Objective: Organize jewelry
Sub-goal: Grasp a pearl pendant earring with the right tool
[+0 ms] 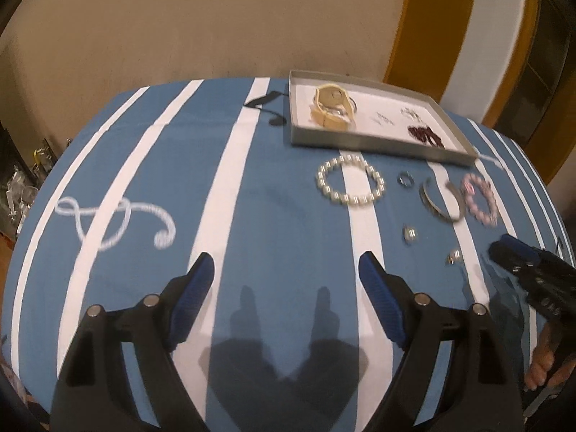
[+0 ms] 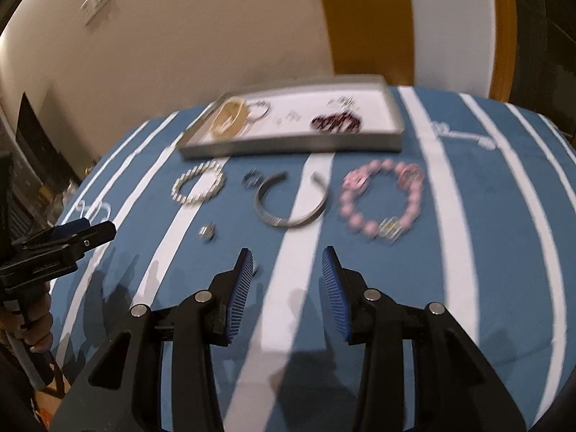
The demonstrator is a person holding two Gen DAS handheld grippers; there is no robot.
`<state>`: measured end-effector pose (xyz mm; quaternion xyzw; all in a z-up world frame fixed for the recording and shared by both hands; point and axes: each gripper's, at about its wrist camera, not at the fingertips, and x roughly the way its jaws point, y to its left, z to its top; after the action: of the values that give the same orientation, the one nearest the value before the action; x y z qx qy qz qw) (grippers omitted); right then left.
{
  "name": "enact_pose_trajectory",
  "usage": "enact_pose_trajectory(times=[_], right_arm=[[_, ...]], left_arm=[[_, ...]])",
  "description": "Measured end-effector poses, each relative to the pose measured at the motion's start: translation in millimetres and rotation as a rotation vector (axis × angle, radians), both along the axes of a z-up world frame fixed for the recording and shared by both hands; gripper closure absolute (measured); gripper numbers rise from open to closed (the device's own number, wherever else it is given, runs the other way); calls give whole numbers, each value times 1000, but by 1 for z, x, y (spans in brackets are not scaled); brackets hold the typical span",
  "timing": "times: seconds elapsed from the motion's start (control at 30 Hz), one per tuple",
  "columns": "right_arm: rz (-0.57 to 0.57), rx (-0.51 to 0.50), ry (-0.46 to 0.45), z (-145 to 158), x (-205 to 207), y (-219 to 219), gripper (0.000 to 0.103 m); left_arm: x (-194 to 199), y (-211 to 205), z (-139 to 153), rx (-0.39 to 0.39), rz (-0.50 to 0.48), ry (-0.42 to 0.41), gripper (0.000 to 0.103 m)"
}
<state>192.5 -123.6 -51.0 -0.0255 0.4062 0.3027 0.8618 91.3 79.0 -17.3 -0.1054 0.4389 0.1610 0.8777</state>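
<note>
Left wrist view first: the left gripper [image 1: 284, 270] was held with its jaws spread wide and nothing between them, just the blue-and-white striped tablecloth [image 1: 280, 216] and the fingers' own shadow underneath. Everything jewelry-related was laid out ahead of the fingertips and off to the right. The pearl bracelet [image 1: 350, 180] was seen beyond the right finger, lying flat on a white stripe. Further right, a silver cuff bangle [image 1: 442, 199] and a pink bead bracelet [image 1: 481, 198] were touching or nearly so; hard to tell with the blur. A few small silver pieces [image 1: 410, 234] were scattered nearer the right fingertip. Behind all that sat the grey tray [image 1: 378, 140], already loaded with a gold watch [image 1: 333, 106] and some dark red beads [image 1: 426, 135]. The right gripper [image 1: 504, 252] was caught at the far right edge, too blurred to read there.

Right wrist view: the right gripper [image 2: 287, 257] was seen with a narrower gap, open, nothing pinched. The cuff bangle [image 2: 291, 199] was straight ahead of the fingertips, the pink bracelet [image 2: 382, 199] ahead-right, the pearl bracelet [image 2: 199, 188] ahead-left, all apart from the pads. A small silver ring-like piece [image 2: 207, 232] was lying ahead-left of the left finger. The tray [image 2: 288, 145] was beyond them. The left gripper [image 2: 77, 232] was poking in at the left edge.
</note>
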Motion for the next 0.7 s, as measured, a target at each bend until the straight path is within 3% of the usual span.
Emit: enact_pose_trajectory(times=[0.43, 0.7], right_arm=[[1, -79, -33, -17, -13, 39, 67], [2, -132, -40, -19, -8, 50, 80]], left_arm=[[-34, -28, 1, 5, -63, -8, 21], [-33, -30, -3, -3, -70, -4, 21]])
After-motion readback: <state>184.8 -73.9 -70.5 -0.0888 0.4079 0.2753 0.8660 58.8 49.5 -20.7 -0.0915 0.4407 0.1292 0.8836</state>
